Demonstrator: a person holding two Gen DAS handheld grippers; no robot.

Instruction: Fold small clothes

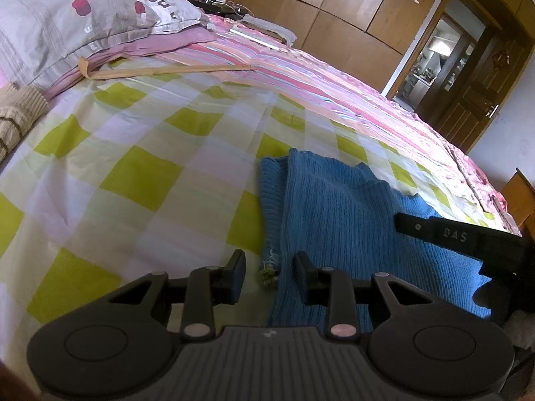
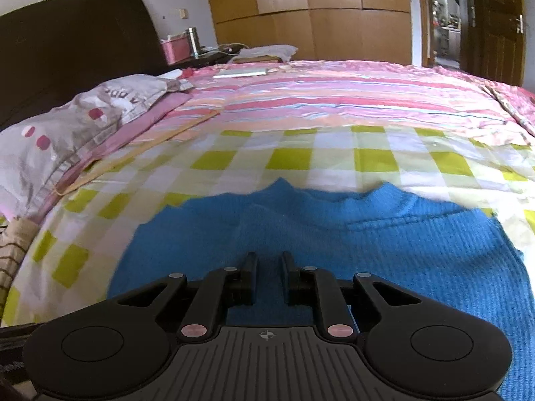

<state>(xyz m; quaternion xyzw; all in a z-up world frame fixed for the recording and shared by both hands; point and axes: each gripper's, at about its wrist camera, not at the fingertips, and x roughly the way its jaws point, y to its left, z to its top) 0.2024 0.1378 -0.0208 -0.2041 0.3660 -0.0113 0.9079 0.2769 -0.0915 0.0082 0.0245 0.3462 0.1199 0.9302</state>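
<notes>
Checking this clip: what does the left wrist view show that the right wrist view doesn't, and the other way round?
Only the left wrist view: the frayed edge of the blue knit between the open left gripper, and the right gripper's finger lying over the cloth. Only the right wrist view: the dark headboard and the right gripper, jaws narrowly apart above the knit with nothing between them. Both: the blue knit garment, checked sheet, grey pillow and wardrobe.

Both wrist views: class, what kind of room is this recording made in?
Most likely a home bedroom: a made bed with a pillow at its head, and wooden wardrobe doors along the far wall.
</notes>
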